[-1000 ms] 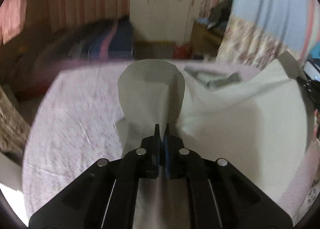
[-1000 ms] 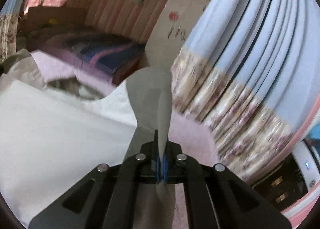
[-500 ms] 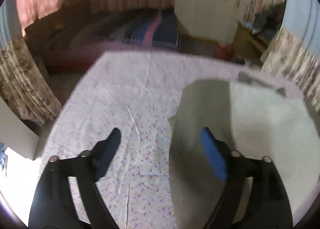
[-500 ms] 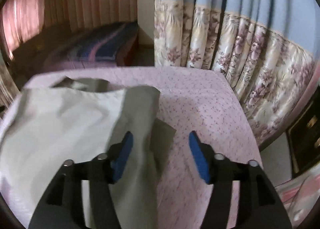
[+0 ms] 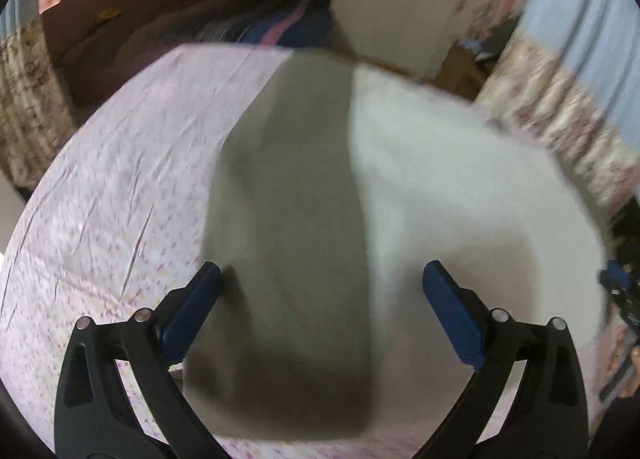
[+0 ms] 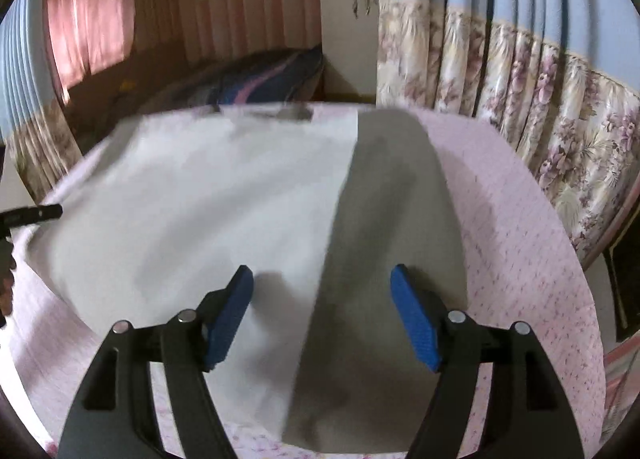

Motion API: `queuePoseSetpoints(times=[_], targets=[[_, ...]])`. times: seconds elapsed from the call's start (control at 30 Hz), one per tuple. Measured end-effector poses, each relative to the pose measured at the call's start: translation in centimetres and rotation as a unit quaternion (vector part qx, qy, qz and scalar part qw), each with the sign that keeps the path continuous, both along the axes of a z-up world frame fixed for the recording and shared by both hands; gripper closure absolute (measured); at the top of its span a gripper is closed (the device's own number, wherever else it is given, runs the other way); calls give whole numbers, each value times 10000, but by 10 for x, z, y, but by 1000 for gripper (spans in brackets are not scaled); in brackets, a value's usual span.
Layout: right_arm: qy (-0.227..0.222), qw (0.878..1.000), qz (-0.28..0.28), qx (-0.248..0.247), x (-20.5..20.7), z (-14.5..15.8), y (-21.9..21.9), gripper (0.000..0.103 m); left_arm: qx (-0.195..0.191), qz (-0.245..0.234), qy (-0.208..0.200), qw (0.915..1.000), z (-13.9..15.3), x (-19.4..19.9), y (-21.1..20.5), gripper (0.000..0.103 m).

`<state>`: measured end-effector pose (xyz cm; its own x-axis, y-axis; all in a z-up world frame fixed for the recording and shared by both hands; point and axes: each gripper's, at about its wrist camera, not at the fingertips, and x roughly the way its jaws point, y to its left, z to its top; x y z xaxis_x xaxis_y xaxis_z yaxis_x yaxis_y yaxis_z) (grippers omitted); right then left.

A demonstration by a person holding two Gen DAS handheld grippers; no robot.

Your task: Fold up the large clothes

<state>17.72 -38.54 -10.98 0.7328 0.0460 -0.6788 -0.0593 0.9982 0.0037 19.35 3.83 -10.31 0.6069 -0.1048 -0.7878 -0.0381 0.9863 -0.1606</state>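
The left claw (image 5: 320,299) is standing wide over the garment, its blue pads (image 5: 452,315) clear of the cloth and nothing pinched between them; its jaws have just been opening, and what lies between the tips is only the folded strip resting flat on the bed. The right claw (image 6: 322,299) is standing moderately wide in the same way, its jaws having also just been opening, with the crease of the fold running up between the pads and no fabric gripped. Both claws are hovering just above the near edge of the pale grey-white garment (image 6: 200,199), which looks like a large T-shirt, though blur hides the details. It is lying spread on the pink floral bedsheet (image 5: 120,199), its neckline (image 6: 294,113) at the far end in the right wrist view. Each side of it is showing a darker, shaded panel turned inward over the lighter body: one flap (image 5: 288,199) under the left claw, another flap (image 6: 392,219) under the right. The claws seem to be open because the side panels are already laid where they belong, so letting go leaves them lying flat rather than dragged back. In the left wrist view the right claw's tip is peeking in at the right rim, which suggests the two are working opposite edges of the same cloth. Beyond the bed, floral curtains (image 6: 540,99) are hanging on the right, and a second bed with a striped blue cover (image 6: 260,79) is standing at the back wall.
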Motion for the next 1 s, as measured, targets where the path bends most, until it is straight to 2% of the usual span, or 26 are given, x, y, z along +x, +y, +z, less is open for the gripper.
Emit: queuePoseSetpoints(times=[0.07, 0.1, 0.17, 0.27, 0.37, 0.43, 0.5, 0.57, 0.63, 0.7, 0.77, 0.83, 0.93, 1.0], targets=[[128, 9998, -55, -165, 9, -8, -5, 33, -56, 99, 125, 9999, -12, 6, 9, 3], [208, 9996, -58, -184, 12, -12, -8, 34, -227, 121, 214, 9994, -19, 11, 16, 3], [394, 9992, -39, -18, 19, -24, -15, 34, -397, 80, 343, 9986, -31, 18, 20, 3], [481, 9988, 93, -65, 23, -38, -17, 33, -114, -17, 283, 9995, -37, 20, 13, 3], [588, 9982, 115, -96, 26, -37, -17, 33, 2, -104, 267, 9996, -38, 24, 9, 3], [604, 9981, 70, -121, 23, -29, -16, 33, -96, -137, 340, 9993, -36, 28, 13, 3], [370, 9992, 83, -156, 12, -9, -12, 33, -126, -92, 288, 9995, -26, 23, 17, 6], [53, 9999, 121, 72, 1, 11, -11, 32, 85, 32, 69, 9999, -7, 11, 18, 7], [-216, 9990, 216, 331, -8, 29, -3, 32, 192, 35, -364, 9991, 20, -7, 12, 5], [-272, 9982, 382, 378, -10, 33, 15, 32, 342, -68, -805, 9961, 47, -25, -8, 3], [-236, 9980, 542, 234, -5, 28, 32, 32, 366, -361, -934, 9943, 59, -29, -32, 3], [-185, 9980, 597, -41, 2, 19, 46, 32, 297, -726, -884, 9930, 57, -24, -61, 3], [-104, 9977, 656, -154, 8, 9, 52, 32, 328, -1034, -614, 9922, 37, -11, -93, 3], [84, 9974, 667, -242, 14, -2, 50, 33, 395, -1007, -317, 9936, 15, 3, -102, 3]])
